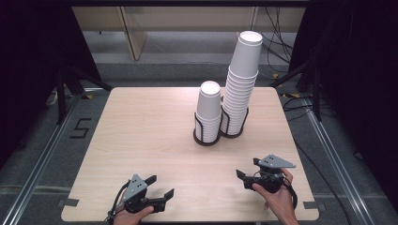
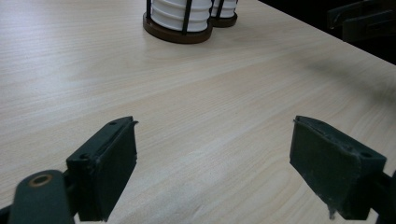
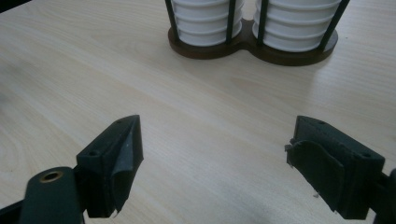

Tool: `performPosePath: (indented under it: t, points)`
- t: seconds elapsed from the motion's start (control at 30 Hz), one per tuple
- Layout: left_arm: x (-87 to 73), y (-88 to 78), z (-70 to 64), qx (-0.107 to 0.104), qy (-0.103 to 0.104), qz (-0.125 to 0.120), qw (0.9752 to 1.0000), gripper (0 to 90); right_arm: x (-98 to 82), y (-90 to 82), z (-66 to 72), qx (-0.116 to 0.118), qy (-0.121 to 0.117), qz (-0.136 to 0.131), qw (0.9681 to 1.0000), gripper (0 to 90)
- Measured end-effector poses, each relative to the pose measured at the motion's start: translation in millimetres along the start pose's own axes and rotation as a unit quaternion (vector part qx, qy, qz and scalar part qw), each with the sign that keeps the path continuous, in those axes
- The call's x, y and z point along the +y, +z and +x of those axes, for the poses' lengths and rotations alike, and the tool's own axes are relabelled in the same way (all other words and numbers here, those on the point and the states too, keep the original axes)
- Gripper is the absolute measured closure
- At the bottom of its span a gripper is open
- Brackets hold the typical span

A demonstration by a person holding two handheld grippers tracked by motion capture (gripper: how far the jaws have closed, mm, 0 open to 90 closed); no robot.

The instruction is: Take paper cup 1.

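Hands rest low at the pale wooden counter's near edge — left gripper and right gripper both gape wide, empty, angled toward the white paper-cup stacks in their dark holder.

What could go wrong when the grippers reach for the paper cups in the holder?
1. The tall cup stack leans to one side above its holder; a sideways bump might tip it over.
2. The short cup stack stands right beside it, so wide open jaws could knock the neighbour.
3. On the right gripper, the pads look peeled and curled, so a thin cup may slip.
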State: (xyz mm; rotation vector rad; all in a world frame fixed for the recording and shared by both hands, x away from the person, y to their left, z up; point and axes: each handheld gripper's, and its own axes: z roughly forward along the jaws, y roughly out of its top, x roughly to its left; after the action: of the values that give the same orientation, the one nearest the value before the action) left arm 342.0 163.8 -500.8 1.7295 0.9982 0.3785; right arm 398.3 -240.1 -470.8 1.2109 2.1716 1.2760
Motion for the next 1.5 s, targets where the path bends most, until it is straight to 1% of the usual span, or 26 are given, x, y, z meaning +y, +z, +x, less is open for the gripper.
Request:
performPosePath:
  t: [0.1, 0.2, 0.23, 0.27, 0.4, 0.43, 0.57, 0.6, 0.63, 0.67, 0.7, 0.73, 0.77, 0.8, 0.83, 0.87, 1.0, 1.07, 1.1, 1.13, 1.17, 1.3, 1.33, 1.37, 1.47, 1.5]
  points:
    - [0.7, 0.2, 0.8, 0.001, -0.001, 0.000, 1.0000, 14.4, 0.2, -0.6, 0.4, -0.005, -0.008, 0.002, 0.9999, 18.4]
    - [1.4, 0.6, 1.1, 0.001, -0.002, 0.002, 1.0000, 14.3, -0.1, 0.3, 4.1, 0.000, -0.001, 0.000, 1.0000, 18.4]
    - [1.4, 1.4, 1.3, -0.002, -0.002, -0.001, 1.0000, 14.3, 0.2, 0.3, 3.2, -0.002, -0.015, 0.000, 0.9999, 18.4]
    - [1.6, 1.4, 1.3, -0.001, -0.002, 0.000, 1.0000, 14.3, 0.3, 1.3, 4.4, 0.002, -0.017, 0.002, 0.9999, 18.7]
    - [1.9, 1.8, 0.0, -0.001, -0.002, 0.003, 1.0000, 14.3, 0.0, 3.5, 6.9, 0.009, -0.010, 0.002, 0.9999, 18.6]
    - [2.0, 1.6, -0.1, -0.002, -0.001, 0.004, 1.0000, 14.3, 0.9, 3.0, 7.1, -0.003, -0.025, 0.007, 0.9997, 18.6]
    - [1.8, 1.9, 0.6, -0.005, -0.001, 0.001, 1.0000, 14.3, 1.9, 4.8, 7.3, 0.008, -0.029, 0.003, 0.9995, 18.6]
    - [1.9, 1.8, 0.7, -0.004, -0.001, 0.001, 1.0000, 14.3, 1.7, 4.6, 9.3, 0.007, -0.016, 0.006, 0.9998, 18.6]
    - [1.9, 1.9, 0.8, -0.004, 0.000, 0.001, 1.0000, 14.3, 2.0, 5.0, 8.2, 0.005, -0.024, 0.003, 0.9997, 18.7]
    - [1.9, 2.0, 0.8, -0.005, -0.001, 0.001, 1.0000, 14.4, 1.9, 5.3, 10.3, 0.010, -0.011, 0.004, 0.9999, 18.9]
    - [1.9, 2.0, 0.7, -0.005, -0.001, 0.001, 1.0000, 14.3, 2.7, 5.1, 8.5, 0.003, -0.026, -0.001, 0.9997, 19.3]
    - [1.9, 2.0, 0.7, -0.005, -0.001, 0.001, 1.0000, 14.3, 3.2, 5.1, 8.6, 0.004, -0.026, -0.002, 0.9997, 19.5]
    - [1.9, 2.0, 0.6, -0.005, -0.001, 0.001, 1.0000, 14.3, 3.5, 5.3, 10.5, 0.006, -0.015, -0.006, 0.9999, 19.5]
    - [1.9, 2.0, 0.7, -0.005, -0.002, 0.002, 1.0000, 14.3, 5.1, 5.2, 8.7, 0.003, -0.026, -0.011, 0.9996, 19.6]
    - [1.9, 2.0, 0.7, -0.005, -0.002, 0.002, 1.0000, 14.3, 5.6, 5.5, 8.4, 0.004, -0.026, -0.010, 0.9996, 19.6]
    - [2.0, 1.7, 1.0, -0.005, -0.001, 0.003, 1.0000, 14.3, 5.6, 5.5, 9.7, 0.005, -0.014, -0.006, 0.9999, 19.6]
    - [2.0, 2.1, 0.4, -0.005, -0.004, -0.001, 1.0000, 14.3, 7.7, 8.1, 7.0, 0.001, -0.030, -0.012, 0.9995, 19.8]
    - [2.0, 2.0, 0.6, -0.005, -0.003, 0.001, 1.0000, 14.4, 8.8, 6.5, 8.6, 0.005, -0.016, -0.009, 0.9998, 19.9]
    - [2.0, 2.1, 0.5, -0.005, -0.003, 0.001, 1.0000, 14.4, 9.8, 6.4, 7.2, -0.002, -0.027, -0.012, 0.9996, 19.9]
    - [2.0, 2.1, 0.6, -0.005, -0.003, 0.002, 1.0000, 14.4, 10.0, 7.6, 8.9, 0.006, -0.014, -0.012, 0.9998, 19.9]
    - [2.0, 2.1, 0.6, -0.005, -0.003, 0.002, 1.0000, 14.3, 11.2, 7.6, 6.6, 0.003, -0.028, -0.015, 0.9995, 19.9]
    - [2.1, 1.7, 1.1, -0.002, -0.004, 0.002, 1.0000, 14.3, 14.4, 7.3, 6.9, 0.002, -0.029, -0.015, 0.9995, 19.9]
    - [2.2, 1.6, 1.2, -0.002, -0.004, 0.003, 1.0000, 14.3, 15.3, 7.0, 8.9, 0.007, -0.017, -0.014, 0.9997, 19.9]
    - [2.3, 1.4, 1.2, 0.000, -0.005, 0.004, 1.0000, 14.3, 16.8, 8.1, 7.5, 0.010, -0.027, -0.019, 0.9994, 19.9]
    - [1.8, 2.4, 1.5, -0.004, -0.008, -0.003, 1.0000, 14.3, 21.5, 9.3, 9.8, 0.013, -0.023, -0.024, 0.9994, 20.0]
    - [2.6, 0.5, 1.4, 0.005, -0.005, 0.009, 0.9999, 14.3, 26.0, 10.1, 9.3, 0.010, -0.036, -0.026, 0.9990, 20.0]
